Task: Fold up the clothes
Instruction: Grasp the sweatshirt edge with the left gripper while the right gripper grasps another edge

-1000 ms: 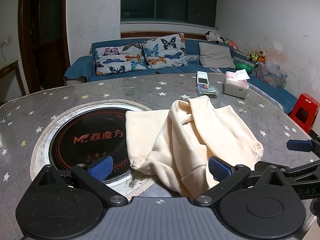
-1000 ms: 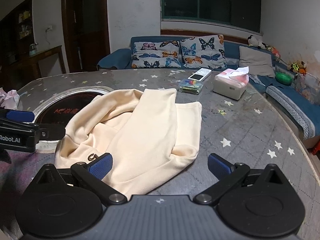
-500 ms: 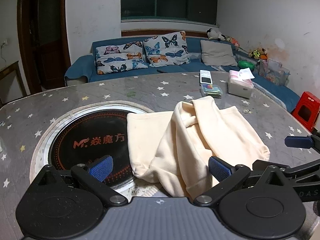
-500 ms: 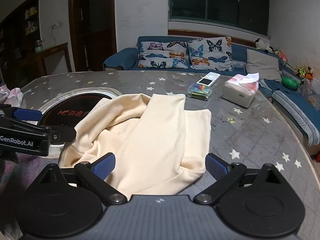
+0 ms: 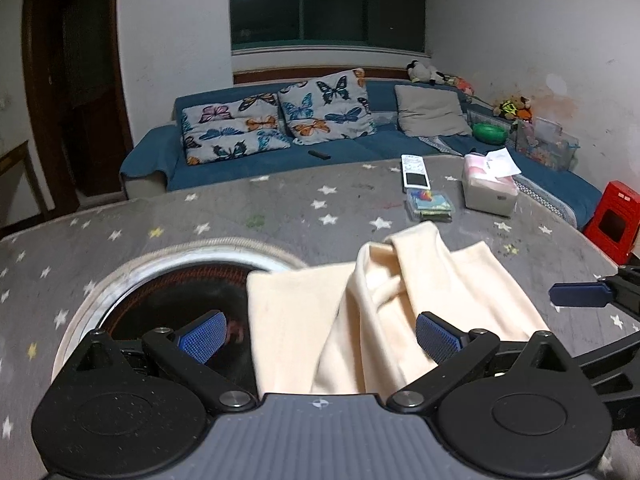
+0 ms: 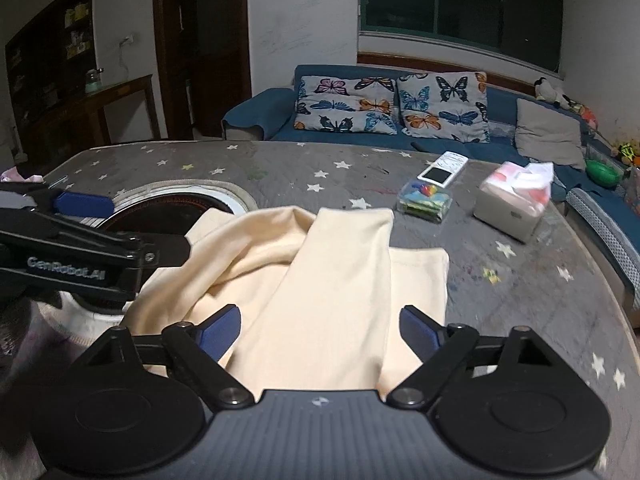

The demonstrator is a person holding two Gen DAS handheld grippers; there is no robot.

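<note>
- Both tools have pushed forward over the last second, and the cream garment [image 5: 400, 308] now fills more of each view, its near edge slipping under the camera housings.
- Left tool [image 5: 320, 334]: jaws spread wide, blue pads [image 5: 202, 334] apart, nothing held; cream fabric lies between and below them.
- Right tool [image 6: 320, 330]: also wide open, gripping nothing, hovering right over the garment's [image 6: 320, 280] near edge.
- From the right wrist view, the left tool's arm reaches in from the left, just beside the garment's left side.
- From the left wrist view, one blue pad of the right tool pokes in at the right edge, near the garment's right side.
- Garment itself: rumpled in the middle of the grey star-patterned tabletop [image 5: 280, 216], one long flap folded over the top, its left part lying over the rim of the round black inset hob [image 5: 176, 292].
- Beyond it on the tabletop: a white remote [image 6: 443, 168], a clear box of colourful bits [image 6: 425, 197] and a tissue box [image 6: 514, 204], all well apart from the fabric.
- Blue sofa [image 6: 260, 120] with butterfly cushions [image 6: 346, 106] behind.
</note>
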